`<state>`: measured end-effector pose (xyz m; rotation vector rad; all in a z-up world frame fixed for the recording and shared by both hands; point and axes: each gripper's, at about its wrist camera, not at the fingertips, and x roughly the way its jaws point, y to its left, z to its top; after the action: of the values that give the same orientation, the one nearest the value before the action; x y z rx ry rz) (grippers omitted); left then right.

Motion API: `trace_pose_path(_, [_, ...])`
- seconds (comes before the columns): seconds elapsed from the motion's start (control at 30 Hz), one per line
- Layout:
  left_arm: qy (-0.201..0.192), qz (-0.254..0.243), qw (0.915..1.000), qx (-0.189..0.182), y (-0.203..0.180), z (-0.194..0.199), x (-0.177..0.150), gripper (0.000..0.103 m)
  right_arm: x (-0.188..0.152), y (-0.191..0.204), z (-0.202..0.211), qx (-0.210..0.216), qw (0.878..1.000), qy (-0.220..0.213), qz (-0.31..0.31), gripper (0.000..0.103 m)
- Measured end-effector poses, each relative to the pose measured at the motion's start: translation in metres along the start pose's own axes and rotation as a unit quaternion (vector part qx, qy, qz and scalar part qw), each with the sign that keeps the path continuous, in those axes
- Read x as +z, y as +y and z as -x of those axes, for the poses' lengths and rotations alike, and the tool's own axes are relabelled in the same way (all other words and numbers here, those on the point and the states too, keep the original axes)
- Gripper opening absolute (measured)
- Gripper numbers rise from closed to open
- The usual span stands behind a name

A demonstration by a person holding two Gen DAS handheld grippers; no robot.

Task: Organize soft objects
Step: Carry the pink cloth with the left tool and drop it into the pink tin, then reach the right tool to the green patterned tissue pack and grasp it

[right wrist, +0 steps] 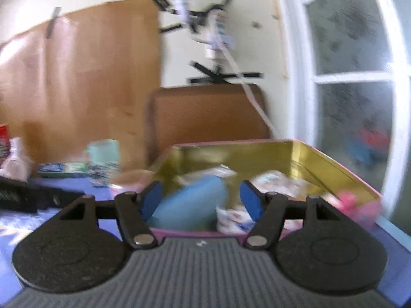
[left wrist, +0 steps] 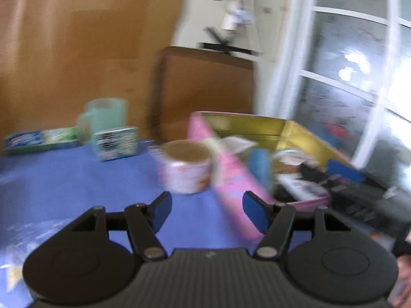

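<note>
A pink tin with a gold inside (right wrist: 331,163) stands on the blue cloth and holds several soft packets, among them a light blue pouch (right wrist: 190,205) and white wrapped packs (right wrist: 272,181). My right gripper (right wrist: 200,200) hovers at the tin's near wall, open; the blue pouch lies just beyond its pads, with a gap at the right pad. In the left wrist view the same tin (left wrist: 257,128) sits right of centre, its pink lid (left wrist: 231,179) leaning at its left side. My left gripper (left wrist: 208,213) is open over bare cloth, short of a round patterned tub (left wrist: 185,174).
A mint green mug (left wrist: 105,118), a small patterned box (left wrist: 115,146) and a flat green and blue packet (left wrist: 41,140) line the far edge by the wooden wall. A brown tray (left wrist: 205,89) leans behind. White window frame (left wrist: 295,77) at right. Everything is motion-blurred.
</note>
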<state>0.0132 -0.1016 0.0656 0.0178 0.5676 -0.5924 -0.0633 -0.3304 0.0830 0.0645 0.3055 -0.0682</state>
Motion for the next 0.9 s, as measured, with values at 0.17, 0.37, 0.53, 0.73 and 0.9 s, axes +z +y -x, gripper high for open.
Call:
trace_pose_path(0.17, [-0.014,0.021,0.9953,0.094,0.066,0.014,-0.014,0.063,0.028,0.053,-0.044,0.117,0.992,0.051,-0.008,0.068])
trace_pose_path(0.37, [-0.007,0.108,0.9862,0.126,0.129,0.013,-0.034,0.063,0.062,0.109,-0.171,0.138,0.978,0.147,-0.06,0.072])
trace_pose_path(0.53, [-0.022,0.133,0.9857,0.101,0.143,0.013,-0.031,0.066,0.066,0.136,-0.27,0.085,0.969,0.215,-0.085,0.071])
trace_pose_path(0.73, [-0.019,0.109,0.9896,0.091,0.135,0.009,-0.03,0.068,0.05,0.137,-0.308,0.066,0.959,0.245,-0.122,0.07])
trace_pose_path(0.9, [-0.017,0.103,0.9901,0.093,0.133,0.005,-0.03,0.068,0.037,0.146,-0.306,0.098,0.95,0.275,-0.109,0.067])
